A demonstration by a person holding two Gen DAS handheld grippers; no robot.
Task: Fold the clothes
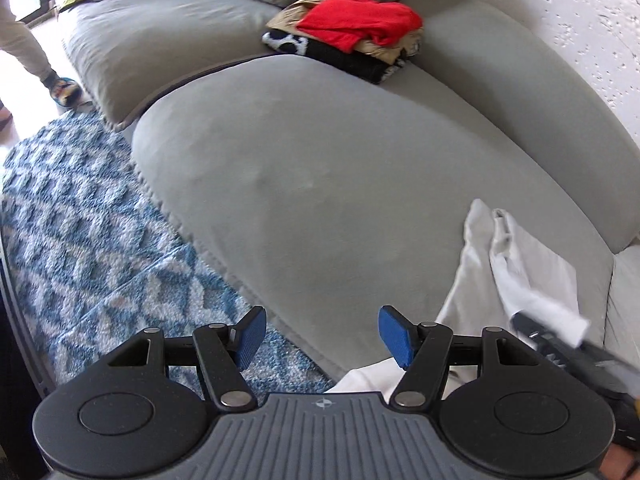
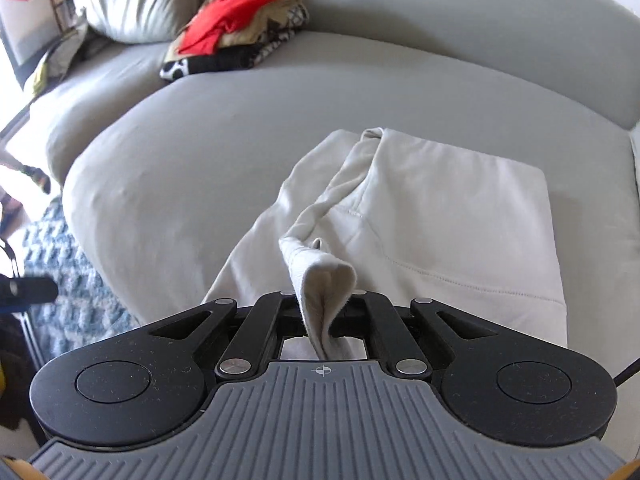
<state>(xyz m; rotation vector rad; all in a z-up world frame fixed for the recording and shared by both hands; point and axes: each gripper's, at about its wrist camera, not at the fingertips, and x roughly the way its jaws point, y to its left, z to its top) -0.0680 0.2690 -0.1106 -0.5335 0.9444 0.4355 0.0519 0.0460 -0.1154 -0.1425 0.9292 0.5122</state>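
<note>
A cream sweatshirt lies partly folded on the grey sofa seat. My right gripper is shut on its sleeve cuff, which is pinched between the jaws and lifted off the body of the garment. In the left wrist view the same sweatshirt shows at the lower right, with the right gripper blurred beside it. My left gripper hangs open over the seat's front edge with nothing between its blue pads.
A pile of folded clothes, red on top of tan and black-and-white, sits at the back of the sofa. A blue patterned rug covers the floor at left. A person's leg and shoe stand at far left.
</note>
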